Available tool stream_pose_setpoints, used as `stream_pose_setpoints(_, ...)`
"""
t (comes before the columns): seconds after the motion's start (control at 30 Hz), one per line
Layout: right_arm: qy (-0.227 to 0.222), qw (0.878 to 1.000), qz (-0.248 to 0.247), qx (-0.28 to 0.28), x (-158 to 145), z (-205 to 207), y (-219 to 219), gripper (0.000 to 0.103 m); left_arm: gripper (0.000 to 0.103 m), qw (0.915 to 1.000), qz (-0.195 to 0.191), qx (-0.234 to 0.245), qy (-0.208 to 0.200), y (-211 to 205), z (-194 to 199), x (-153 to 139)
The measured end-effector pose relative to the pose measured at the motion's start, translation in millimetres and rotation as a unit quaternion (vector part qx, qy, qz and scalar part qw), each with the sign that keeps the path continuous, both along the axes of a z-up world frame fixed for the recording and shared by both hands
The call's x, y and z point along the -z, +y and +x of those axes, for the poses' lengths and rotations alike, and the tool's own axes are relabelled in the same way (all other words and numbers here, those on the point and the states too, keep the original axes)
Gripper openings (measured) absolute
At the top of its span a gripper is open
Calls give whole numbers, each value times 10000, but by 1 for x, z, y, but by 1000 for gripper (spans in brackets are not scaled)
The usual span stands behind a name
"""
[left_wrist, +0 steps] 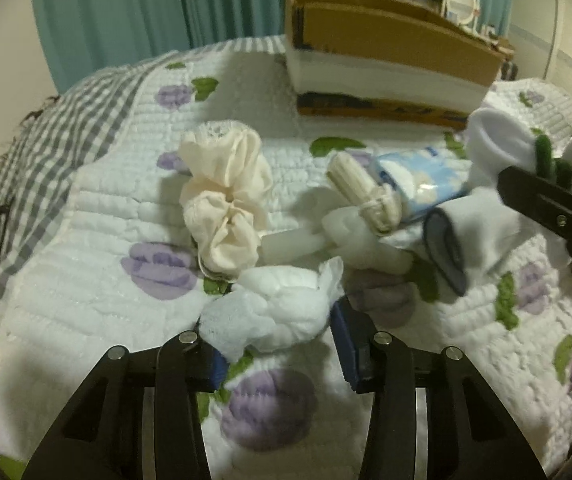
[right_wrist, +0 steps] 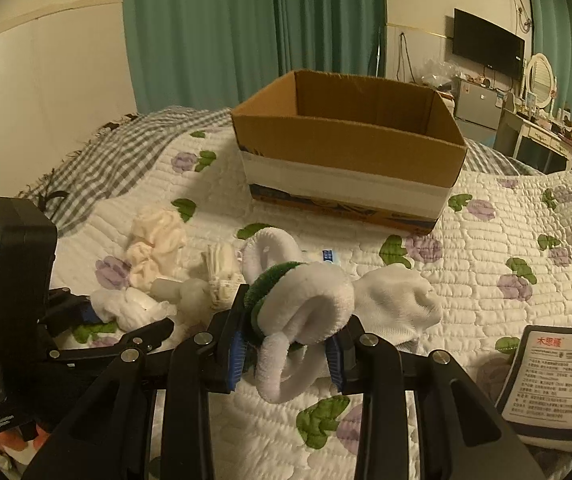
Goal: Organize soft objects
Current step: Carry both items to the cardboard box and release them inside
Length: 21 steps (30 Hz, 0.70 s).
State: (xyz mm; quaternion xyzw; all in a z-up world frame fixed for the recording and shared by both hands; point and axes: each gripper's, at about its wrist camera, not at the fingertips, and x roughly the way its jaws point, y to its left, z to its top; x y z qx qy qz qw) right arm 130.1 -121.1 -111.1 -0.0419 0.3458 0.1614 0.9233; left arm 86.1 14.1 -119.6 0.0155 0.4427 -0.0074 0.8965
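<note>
Right gripper (right_wrist: pixel 286 350): fingers clenched on a white-and-green plush item (right_wrist: pixel 306 300), raised above the floral quilt (right_wrist: pixel 486 264); the plush's shape is hard to make out, and its lower loop hangs in front of the jaws. Left gripper (left_wrist: pixel 273 344): fingers spread, a white crumpled cloth (left_wrist: pixel 273 312) lying between the blue pads (left_wrist: pixel 344 340); whether the pads touch the cloth cannot be told. Cardboard box (right_wrist: pixel 346 148): open-topped, on the quilt beyond the pile; only the right wrist view sees into it, and the floor of the box stays hidden behind its near wall. Cream ruffled cloth (left_wrist: pixel 221 196), tissue pack (left_wrist: pixel 418 176) and a tied white bundle (left_wrist: pixel 366 188): clear in the left wrist view, partly covered by the plush in the other. White sock (right_wrist: pixel 398 300): lies just behind the right gripper. Labelled package (right_wrist: pixel 558 380): right wrist view only, cut off at the frame edge.
</note>
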Motion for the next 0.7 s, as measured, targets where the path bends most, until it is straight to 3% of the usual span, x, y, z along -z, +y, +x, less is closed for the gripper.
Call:
stream_pose_setpoints(0.13, -107, 9999, 22, -79, -13, -15, -2, 33, 42, 9995, -107, 40, -285, -5, -22, -28)
stream_pose_setpoints(0.37, -505, 9985, 201, -33, -59, -33, -20, 33, 43, 9917, -158, 152, -1266, -20, -46, -115)
stream_pose_setpoints(0.53, -934, 9956, 78, -64, -109, -19, -32, 33, 43, 9809, -167, 566, -1851, -38, -16, -169)
stream_pose_setpoints(0.7, -1186, 9929, 105, 18, -153, 34, -47, 33, 43, 9725, -147, 833, -2172, -52, 46, -187)
